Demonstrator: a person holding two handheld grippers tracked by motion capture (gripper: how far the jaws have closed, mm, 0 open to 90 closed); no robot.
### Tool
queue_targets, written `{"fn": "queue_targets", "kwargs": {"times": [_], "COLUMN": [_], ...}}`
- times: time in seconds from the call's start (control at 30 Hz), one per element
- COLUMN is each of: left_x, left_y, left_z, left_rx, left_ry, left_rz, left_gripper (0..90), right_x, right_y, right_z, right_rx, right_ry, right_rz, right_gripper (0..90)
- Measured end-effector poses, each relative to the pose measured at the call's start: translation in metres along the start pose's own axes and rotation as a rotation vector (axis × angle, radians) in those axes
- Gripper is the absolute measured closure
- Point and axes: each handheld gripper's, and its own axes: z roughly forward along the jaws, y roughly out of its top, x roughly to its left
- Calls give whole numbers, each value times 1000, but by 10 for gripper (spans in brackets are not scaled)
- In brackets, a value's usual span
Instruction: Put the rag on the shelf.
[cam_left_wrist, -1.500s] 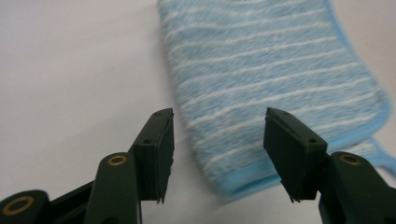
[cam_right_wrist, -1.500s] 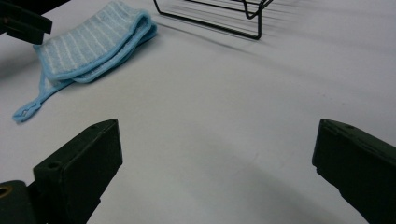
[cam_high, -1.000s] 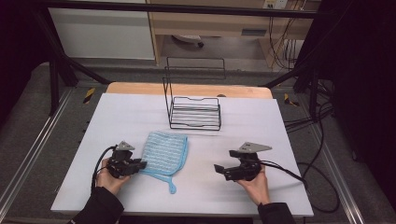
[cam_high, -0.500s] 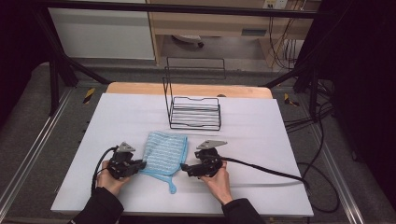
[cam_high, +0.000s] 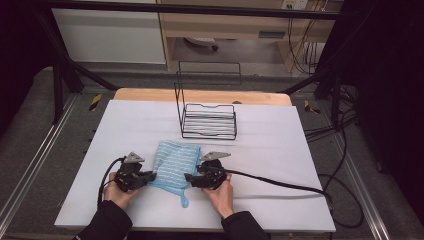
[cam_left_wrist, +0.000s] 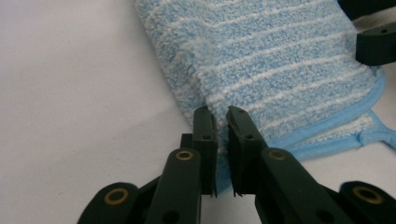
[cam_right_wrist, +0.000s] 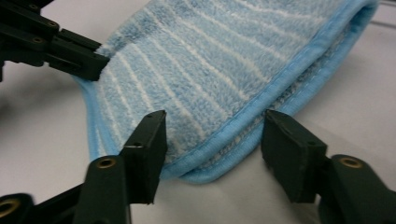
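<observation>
White tabletop (cam_high: 280, 150) under us: our left gripper (cam_left_wrist: 222, 122) pinches the blue cloth (cam_high: 175, 162) edge, anchoring it; right gripper (cam_right_wrist: 212, 140) jaws, spread, straddle its hem.

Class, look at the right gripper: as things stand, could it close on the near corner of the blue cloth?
Probably yes. The right gripper is open, with the bound edge of the blue cloth lying between its jaws, and nothing blocks it. The left gripper is shut on the cloth's other side.
</observation>
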Motion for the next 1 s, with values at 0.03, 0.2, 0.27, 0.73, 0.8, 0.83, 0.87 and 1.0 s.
{"fn": "queue_targets", "kwargs": {"times": [0.03, 0.2, 0.27, 0.73, 0.8, 0.83, 0.87, 1.0], "left_x": [0, 2, 3, 9, 10, 11, 11, 8], "left_y": [0, 0, -1, -5, -4, -4, -4, -3], "left_z": [0, -1, -2, -5, -5, -5, -5, -5], "left_rx": [-3, -4, -6, 3, 11, 13, 19, 24], "left_ry": [-1, -4, -8, 13, 1, -3, -21, -18], "left_rz": [-9, -27, -34, -56, -68, -72, -79, -79], "left_gripper": [831, 844, 846, 749, 752, 759, 779, 859], "right_x": [1, 3, 6, 25, 25, 26, 27, 30], "right_y": [0, -1, 1, 0, -1, -1, -1, -1], "right_z": [0, 2, 4, 12, 12, 13, 13, 13], "right_rx": [-1, 0, 5, 2, -4, -7, -6, -1], "right_ry": [11, 48, 61, 23, 27, 28, 23, -19], "right_rz": [6, 37, 34, -3, 0, 2, -3, -45], "right_gripper": [450, 507, 511, 655, 627, 610, 611, 719]}}
